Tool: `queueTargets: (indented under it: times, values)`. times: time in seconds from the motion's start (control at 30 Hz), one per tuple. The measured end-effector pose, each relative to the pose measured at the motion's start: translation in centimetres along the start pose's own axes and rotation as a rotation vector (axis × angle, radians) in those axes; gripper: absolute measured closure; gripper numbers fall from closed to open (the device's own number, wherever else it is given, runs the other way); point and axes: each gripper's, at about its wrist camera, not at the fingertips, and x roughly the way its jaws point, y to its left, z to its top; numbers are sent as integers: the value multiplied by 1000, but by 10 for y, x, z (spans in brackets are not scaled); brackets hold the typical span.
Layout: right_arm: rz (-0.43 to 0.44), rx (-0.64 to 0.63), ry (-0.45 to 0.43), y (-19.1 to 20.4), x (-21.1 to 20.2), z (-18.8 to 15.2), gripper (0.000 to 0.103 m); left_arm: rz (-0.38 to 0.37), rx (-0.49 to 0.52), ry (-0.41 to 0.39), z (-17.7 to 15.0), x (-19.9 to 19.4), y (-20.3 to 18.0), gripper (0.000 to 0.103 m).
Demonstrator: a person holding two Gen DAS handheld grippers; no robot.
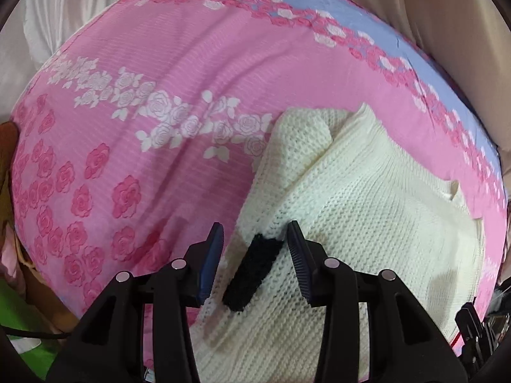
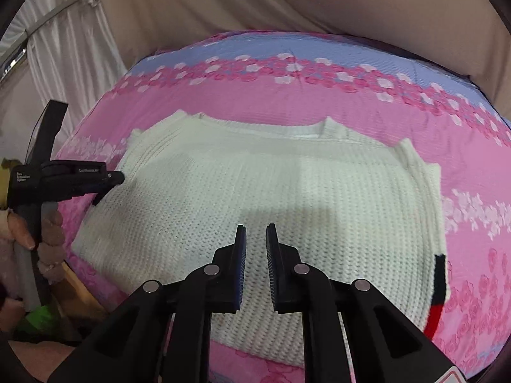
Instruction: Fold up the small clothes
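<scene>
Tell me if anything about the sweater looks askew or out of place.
Mostly tidy. The cream sweater lies flat on the pink floral bedsheet, but a sleeve is folded across it at a slant, its black cuff between the open left tongs.

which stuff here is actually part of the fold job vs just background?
Job: white knit sweater, left hand-held gripper, right hand-held gripper, both open.
Background: pink floral bedsheet, beige curtain, green item at the bed's edge.
</scene>
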Motion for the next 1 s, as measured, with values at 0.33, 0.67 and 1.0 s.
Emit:
queueTargets:
  times: [0.33,0.67,1.0]
  values:
    - [-54,-19,131,7,55,-6,92,-2,3,22,5,16,2,45]
    - [-51,-17,135,12,68,16,92,-23,-13,43,10,22,6,38]
    - [0,74,136,2,47,15,91,-168,-87,34,24,26,18,29]
